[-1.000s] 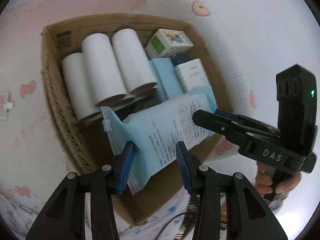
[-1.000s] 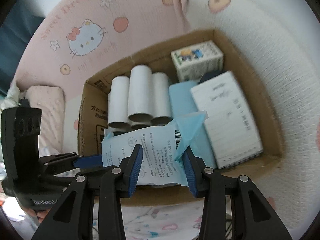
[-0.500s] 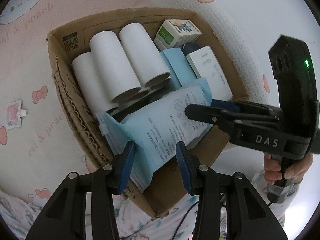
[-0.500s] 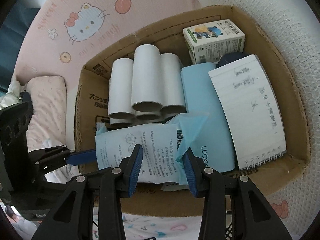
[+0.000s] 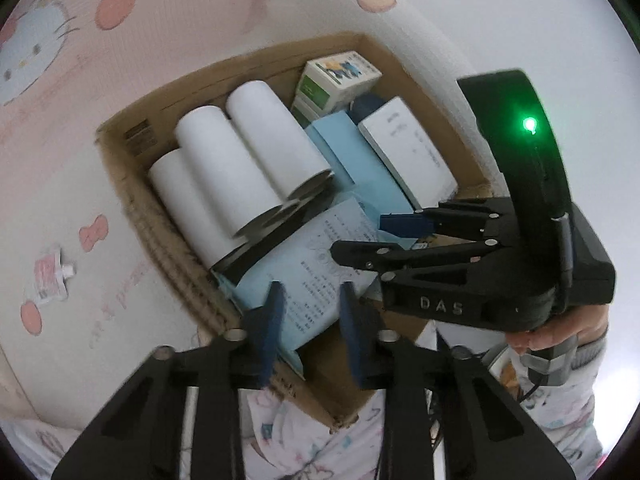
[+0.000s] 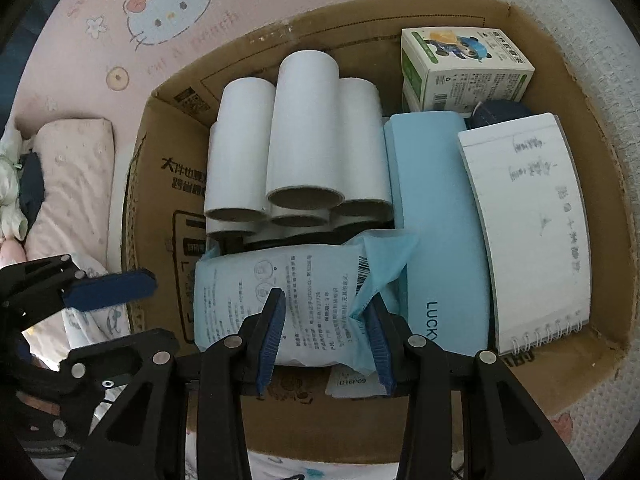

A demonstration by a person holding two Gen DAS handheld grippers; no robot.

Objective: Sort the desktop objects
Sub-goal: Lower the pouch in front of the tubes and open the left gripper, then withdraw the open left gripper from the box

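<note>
Pack (image 6: 280,300) hangs clamped in right tool (image 6: 326,340) by box wall (image 6: 160,216); left tool (image 5: 310,328), just narrowing, holds nothing.

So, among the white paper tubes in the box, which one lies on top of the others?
The middle tube in the cardboard box. In the right wrist view it rests across the two tubes beside it, and its open end sits above theirs.

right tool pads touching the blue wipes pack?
Touching. The right wrist view shows the right tool with both pads pressed into the blue wipes pack, which crumples at the right pad.
</note>
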